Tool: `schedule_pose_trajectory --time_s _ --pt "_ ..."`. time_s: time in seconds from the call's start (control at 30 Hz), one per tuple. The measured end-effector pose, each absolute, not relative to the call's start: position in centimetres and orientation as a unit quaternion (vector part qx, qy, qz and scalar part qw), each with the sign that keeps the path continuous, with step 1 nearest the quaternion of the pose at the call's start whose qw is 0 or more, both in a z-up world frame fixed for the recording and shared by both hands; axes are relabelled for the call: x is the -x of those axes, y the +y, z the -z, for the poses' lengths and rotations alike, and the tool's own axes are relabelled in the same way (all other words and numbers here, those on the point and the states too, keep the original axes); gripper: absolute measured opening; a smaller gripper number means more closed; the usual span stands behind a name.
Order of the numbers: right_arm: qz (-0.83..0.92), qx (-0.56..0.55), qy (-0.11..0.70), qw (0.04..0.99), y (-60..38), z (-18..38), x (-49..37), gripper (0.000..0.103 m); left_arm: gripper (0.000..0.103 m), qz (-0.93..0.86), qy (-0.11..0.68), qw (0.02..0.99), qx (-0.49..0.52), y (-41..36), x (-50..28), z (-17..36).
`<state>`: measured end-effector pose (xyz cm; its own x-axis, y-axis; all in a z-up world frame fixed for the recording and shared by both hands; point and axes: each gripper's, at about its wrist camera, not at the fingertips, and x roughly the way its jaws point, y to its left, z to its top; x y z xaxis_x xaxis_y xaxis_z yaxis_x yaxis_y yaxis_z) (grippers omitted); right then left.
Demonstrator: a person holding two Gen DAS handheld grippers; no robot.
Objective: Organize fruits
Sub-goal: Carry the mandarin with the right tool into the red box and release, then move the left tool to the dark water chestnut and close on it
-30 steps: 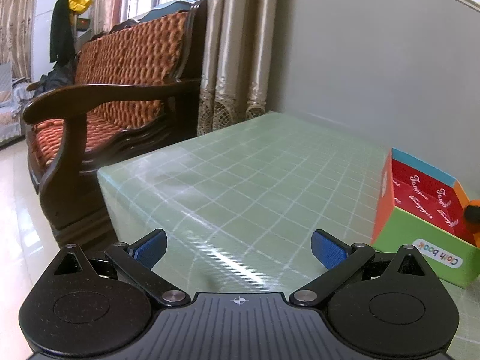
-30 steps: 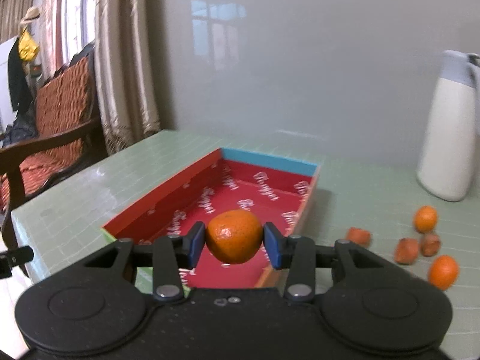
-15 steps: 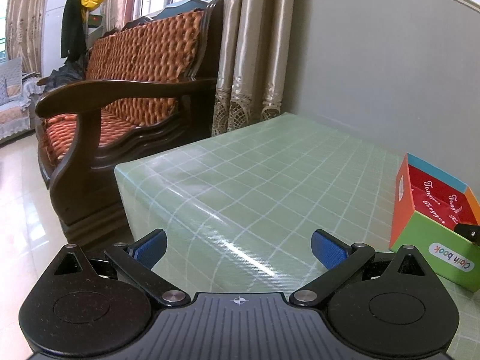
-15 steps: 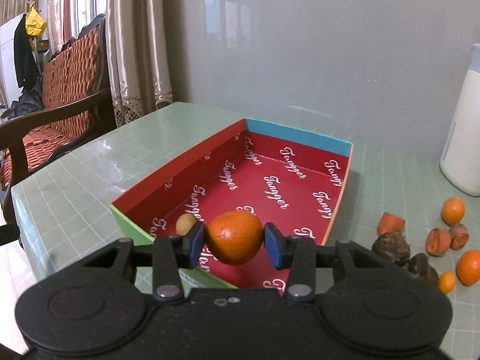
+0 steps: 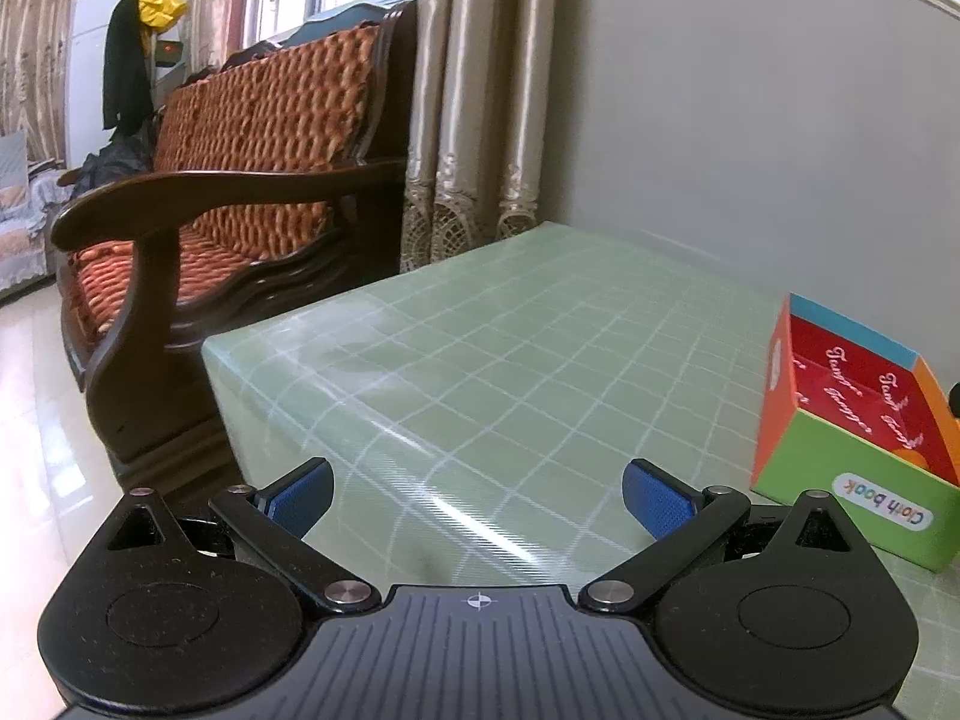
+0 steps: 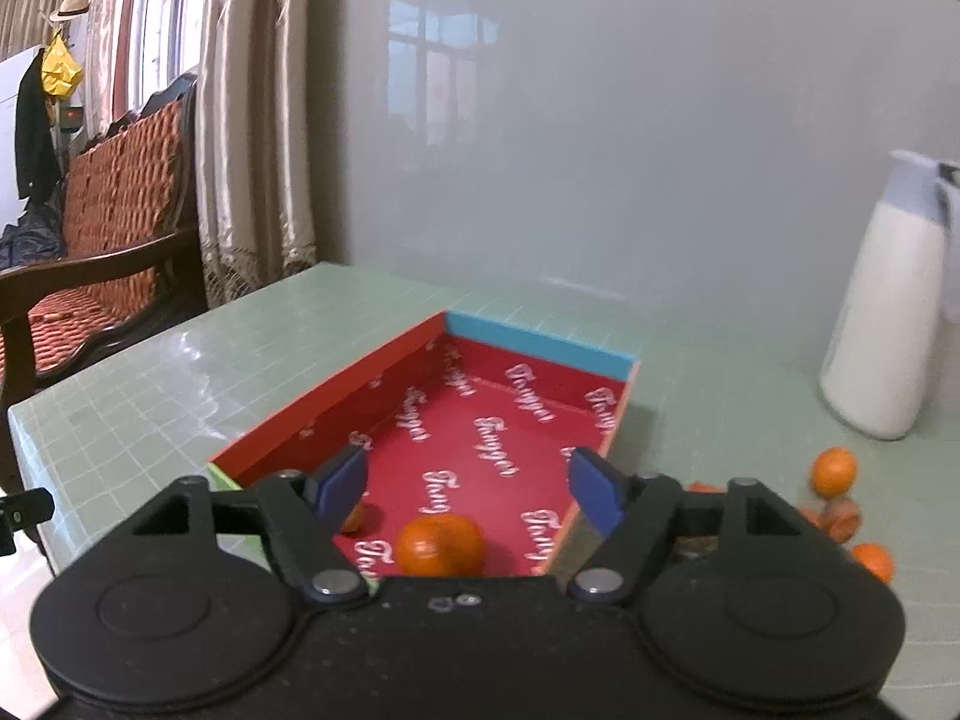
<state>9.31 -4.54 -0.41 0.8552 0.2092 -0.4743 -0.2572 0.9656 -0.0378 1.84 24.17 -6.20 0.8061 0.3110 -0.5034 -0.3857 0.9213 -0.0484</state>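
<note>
Green-checked bench (image 6: 150, 396): right claw (image 6: 468, 483) jaws just opening, orange (image 6: 440, 545) dropped into red box (image 6: 540, 348) for sorting; left claw (image 5: 477, 492) open, empty.

table cover (image 5: 540, 372): glossy green plastic sheet, white grid, glare streaks
box (image 6: 492, 438): printed cardboard, smooth, slight sheen inside
orange (image 6: 441, 545): dimpled peel, faint shine, at 6 o'clock in the box
right gripper (image 6: 468, 483): matt black plastic body, steel pivot pins, blue rubbery pads
left gripper (image 5: 477, 498): same; ribbed black housing
jug (image 6: 888, 324): smooth white plastic, at 3 o'clock from the box
sofa (image 5: 240, 180): dark polished wood, woven cloth cushions
curtains (image 5: 480, 90): satin cloth, sheen
</note>
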Motion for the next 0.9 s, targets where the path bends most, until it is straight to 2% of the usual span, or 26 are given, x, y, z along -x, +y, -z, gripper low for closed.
schedule_pose_trajectory --time_s 0.2,0.27,0.37,0.47,0.9 --pt "-0.089 0.051 0.220 0.970 -7.5 0.0 -7.8 0.086 0.102 -0.161 0.249 0.953 0.056 21.6 -2.3 6.0" --pt "-0.074 0.046 0.212 0.973 -9.0 0.1 -7.2 0.093 0.102 -0.149 0.247 0.956 0.043 20.3 -2.5 5.8" --pt "-0.043 0.044 0.204 0.977 -11.6 0.4 -6.4 0.094 0.102 -0.134 0.245 0.960 0.021 18.1 -2.8 5.8" --pt "-0.015 0.027 0.209 0.977 -14.5 1.1 -5.9 0.099 0.102 -0.120 0.247 0.961 0.009 16.2 -3.2 5.8" --pt "0.063 -0.019 0.219 0.973 -22.1 3.4 -3.9 0.103 0.102 -0.073 0.247 0.966 -0.030 10.0 -4.1 6.0"
